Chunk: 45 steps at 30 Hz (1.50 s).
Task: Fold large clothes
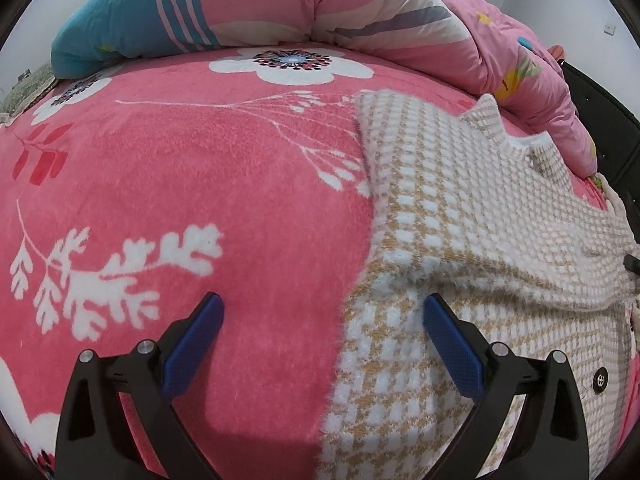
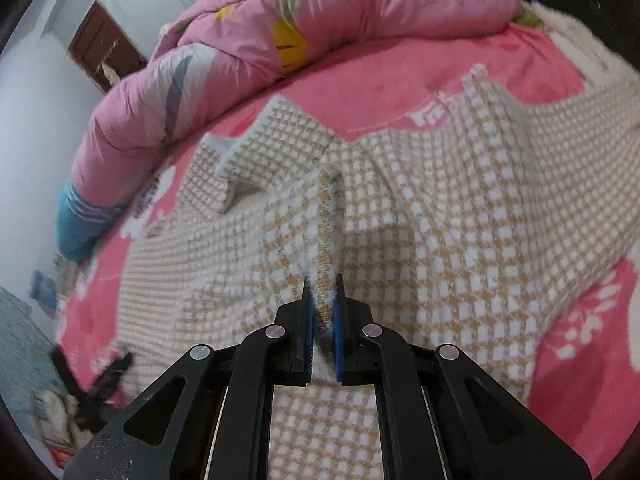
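A fuzzy white-and-tan checked cardigan lies spread on a pink flowered blanket, one fold laid over its lower part, a dark button near its right edge. My left gripper stands open just above the bed, straddling the cardigan's left edge, nothing pressed between its blue pads. In the right wrist view my right gripper is shut on a raised ridge of the cardigan, which stands up as a narrow pleat running away from the jaws. The collar lies at the far left.
A bunched pink quilt with a teal end lies along the far side of the bed. In the right wrist view a white wall and brown door stand at the left, and the other gripper shows blurred at lower left.
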Each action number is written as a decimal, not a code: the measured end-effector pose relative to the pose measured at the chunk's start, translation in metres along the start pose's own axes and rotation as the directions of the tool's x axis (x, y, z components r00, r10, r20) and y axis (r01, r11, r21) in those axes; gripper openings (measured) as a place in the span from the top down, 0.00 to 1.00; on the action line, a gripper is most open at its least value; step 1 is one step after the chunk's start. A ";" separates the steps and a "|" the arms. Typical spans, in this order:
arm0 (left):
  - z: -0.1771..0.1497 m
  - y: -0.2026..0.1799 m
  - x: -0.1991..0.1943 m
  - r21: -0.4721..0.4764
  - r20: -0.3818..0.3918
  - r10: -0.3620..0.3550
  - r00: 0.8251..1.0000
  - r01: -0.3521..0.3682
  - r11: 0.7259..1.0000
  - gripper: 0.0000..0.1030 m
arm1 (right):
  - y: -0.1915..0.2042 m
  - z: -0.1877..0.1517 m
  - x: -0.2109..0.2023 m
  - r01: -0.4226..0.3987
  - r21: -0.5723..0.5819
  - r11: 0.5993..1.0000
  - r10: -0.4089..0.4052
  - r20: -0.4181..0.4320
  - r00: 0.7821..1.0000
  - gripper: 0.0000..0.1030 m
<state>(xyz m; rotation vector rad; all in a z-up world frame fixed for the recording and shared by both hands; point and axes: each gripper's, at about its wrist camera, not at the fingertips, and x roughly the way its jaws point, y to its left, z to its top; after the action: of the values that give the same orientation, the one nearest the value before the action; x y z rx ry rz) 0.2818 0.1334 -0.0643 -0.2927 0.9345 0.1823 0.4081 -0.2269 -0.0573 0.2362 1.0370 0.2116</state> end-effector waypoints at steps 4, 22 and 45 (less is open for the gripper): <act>-0.001 0.007 -0.011 -0.004 0.026 -0.088 0.996 0.088 0.996 0.05 | -0.005 -0.006 0.030 0.140 -0.089 0.986 -0.145 -0.051 0.988 0.73; 0.046 -0.080 0.010 0.152 -0.026 -0.316 0.948 0.316 0.936 0.05 | 0.021 -0.031 0.045 0.022 -0.336 0.942 -0.033 -0.028 0.999 0.64; 0.052 -0.124 0.015 0.260 0.017 -0.208 0.978 0.197 0.945 0.05 | 0.012 0.000 0.012 0.017 -0.282 0.959 -0.019 -0.005 1.000 0.51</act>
<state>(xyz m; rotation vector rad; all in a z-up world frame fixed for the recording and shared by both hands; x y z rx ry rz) 0.3648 0.0334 -0.0266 -0.1423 0.8670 -0.1218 0.4135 -0.2123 -0.0632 -0.0323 1.0033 0.3410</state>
